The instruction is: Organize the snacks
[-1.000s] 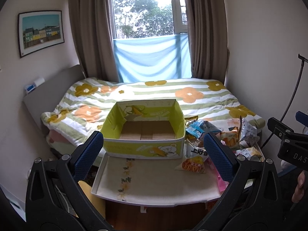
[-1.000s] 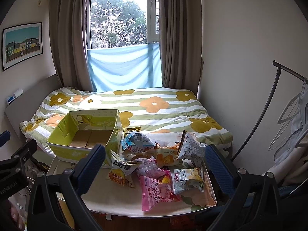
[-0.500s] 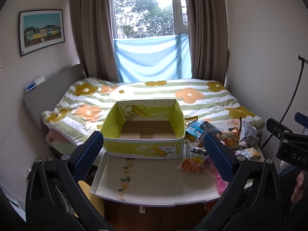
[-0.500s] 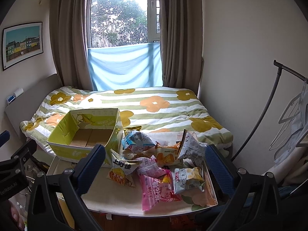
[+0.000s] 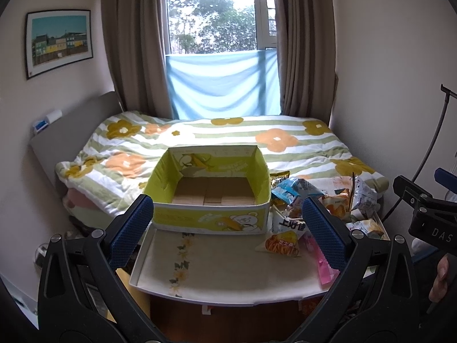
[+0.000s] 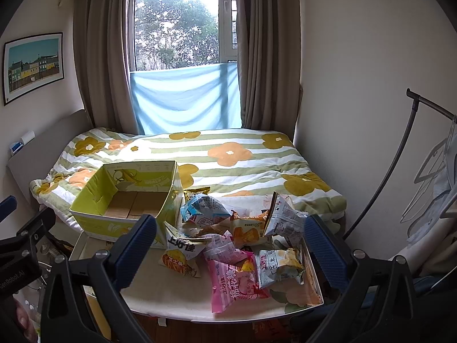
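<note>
Snack packets lie heaped beside the empty box. Both grippers, left gripper and right gripper, hover released. Overlapping slippery wrappers risk a double pick.

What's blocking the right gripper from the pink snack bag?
Nothing visible. The right gripper is open and empty, and the pink snack bag lies on top at the near edge of the pile, on the tray in front of it.
</note>
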`<state>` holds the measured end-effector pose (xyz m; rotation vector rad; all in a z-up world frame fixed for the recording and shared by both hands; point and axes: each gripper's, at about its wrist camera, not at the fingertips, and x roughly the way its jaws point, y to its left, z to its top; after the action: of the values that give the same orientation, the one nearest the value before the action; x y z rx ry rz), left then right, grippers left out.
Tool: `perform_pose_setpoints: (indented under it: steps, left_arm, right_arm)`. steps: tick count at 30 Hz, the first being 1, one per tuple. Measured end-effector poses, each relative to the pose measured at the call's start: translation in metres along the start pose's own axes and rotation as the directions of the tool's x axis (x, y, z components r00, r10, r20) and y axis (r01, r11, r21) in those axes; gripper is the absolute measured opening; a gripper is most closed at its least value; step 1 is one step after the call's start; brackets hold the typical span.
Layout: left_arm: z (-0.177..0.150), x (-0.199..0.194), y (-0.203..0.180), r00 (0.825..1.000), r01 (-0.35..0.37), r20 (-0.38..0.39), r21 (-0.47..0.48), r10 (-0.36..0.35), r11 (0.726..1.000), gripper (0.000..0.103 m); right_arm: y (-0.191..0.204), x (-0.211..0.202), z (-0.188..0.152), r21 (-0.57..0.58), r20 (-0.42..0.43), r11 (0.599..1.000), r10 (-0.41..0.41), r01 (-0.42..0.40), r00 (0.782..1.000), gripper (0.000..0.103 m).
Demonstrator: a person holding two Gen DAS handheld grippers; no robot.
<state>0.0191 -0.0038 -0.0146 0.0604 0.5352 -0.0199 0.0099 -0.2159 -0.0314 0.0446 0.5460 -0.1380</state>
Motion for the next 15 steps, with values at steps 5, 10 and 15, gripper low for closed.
perform_pose_setpoints:
  steps: [5, 10, 15]
  left_arm:
    - [-0.002, 0.009, -0.002, 1.000, 0.012, -0.021, 0.010, -0.012, 1.000, 0.103]
    - [-0.008, 0.027, -0.007, 0.995, 0.062, -0.074, 0.035, -0.059, 0.997, 0.103]
    - [-0.020, 0.052, -0.016, 0.983, 0.141, -0.130, 0.066, -0.132, 0.988, 0.103]
  right_arm:
    - [-0.002, 0.003, -0.002, 0.003, -0.005, 1.000, -0.025, 0.025, 1.000, 0.103]
    - [-0.008, 0.014, -0.010, 0.032, -0.057, 0.998, -0.043, 0.044, 0.997, 0.103]
    - [-0.015, 0.031, -0.026, 0.051, -0.120, 0.995, -0.075, 0.082, 0.990, 0.103]
